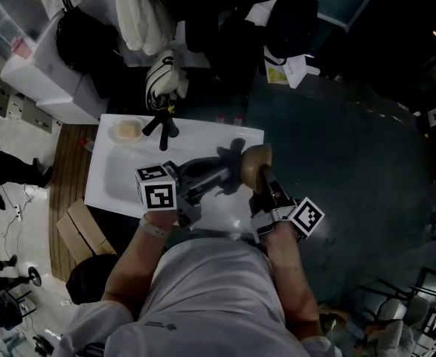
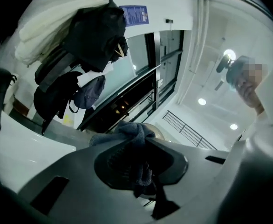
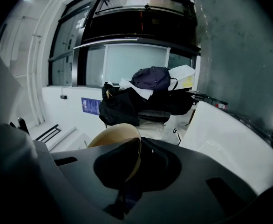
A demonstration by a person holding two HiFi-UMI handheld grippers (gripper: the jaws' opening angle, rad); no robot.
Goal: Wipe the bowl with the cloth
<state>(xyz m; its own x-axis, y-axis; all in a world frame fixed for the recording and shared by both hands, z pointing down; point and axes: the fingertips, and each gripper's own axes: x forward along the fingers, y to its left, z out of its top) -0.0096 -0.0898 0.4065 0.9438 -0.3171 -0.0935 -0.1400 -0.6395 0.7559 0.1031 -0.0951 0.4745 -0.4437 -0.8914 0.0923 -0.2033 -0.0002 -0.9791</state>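
A tan bowl [image 1: 254, 166] is held up on edge over the white table [image 1: 203, 136], my right gripper [image 1: 265, 181] shut on its rim. In the right gripper view the bowl [image 3: 115, 136] stands between the jaws, its rim clamped. My left gripper [image 1: 216, 177] is shut on a dark grey cloth [image 1: 229, 155] that reaches toward the bowl's left side. The left gripper view shows the cloth [image 2: 132, 136] bunched between the jaws, with the bowl's edge just behind it.
A small dish [image 1: 127, 130] with pale contents sits at the table's far left corner. A black tripod-like stand [image 1: 162, 123] is beside it. Bags and clothing [image 1: 225, 21] pile up behind the table. A cardboard box [image 1: 80, 233] lies on the floor at left.
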